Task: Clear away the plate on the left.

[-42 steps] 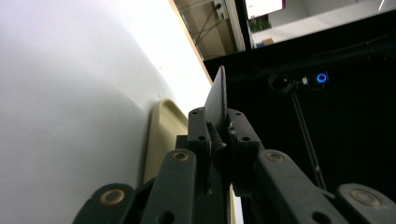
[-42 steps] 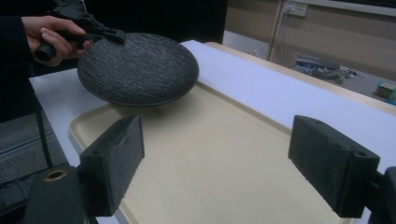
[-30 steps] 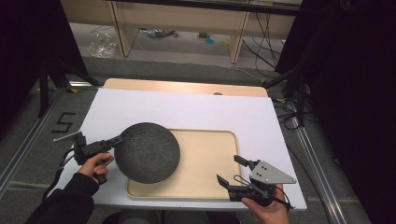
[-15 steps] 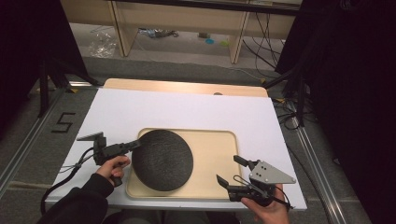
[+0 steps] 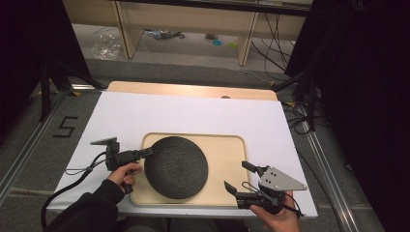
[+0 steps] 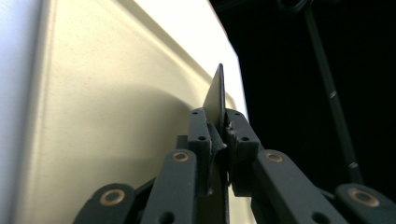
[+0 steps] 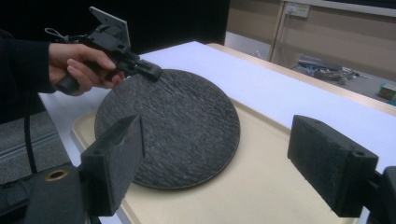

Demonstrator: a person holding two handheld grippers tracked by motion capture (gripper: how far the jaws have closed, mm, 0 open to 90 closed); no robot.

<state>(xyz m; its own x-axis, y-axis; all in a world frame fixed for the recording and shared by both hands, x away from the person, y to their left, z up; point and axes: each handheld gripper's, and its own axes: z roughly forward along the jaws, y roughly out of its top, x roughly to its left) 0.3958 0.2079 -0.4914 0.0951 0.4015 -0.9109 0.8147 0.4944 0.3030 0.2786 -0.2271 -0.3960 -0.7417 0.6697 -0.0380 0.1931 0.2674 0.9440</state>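
Left hand-held gripper [image 5: 145,152] pinches slate plate [image 5: 176,166] over tray [image 5: 227,154].

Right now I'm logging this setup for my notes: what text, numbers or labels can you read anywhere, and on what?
"5": a black figure on the grey floor left of the table.
Nothing readable on the tray, the dark disc or either gripper.

I see round plate [image 7: 173,126]: dark, rough, matt, slate-like | tray [image 7: 261,186]: pale wood, smooth, matt | table sheet [image 5: 193,116]: white, smooth, paper-like | gripper pads [image 7: 114,161]: black, grainy
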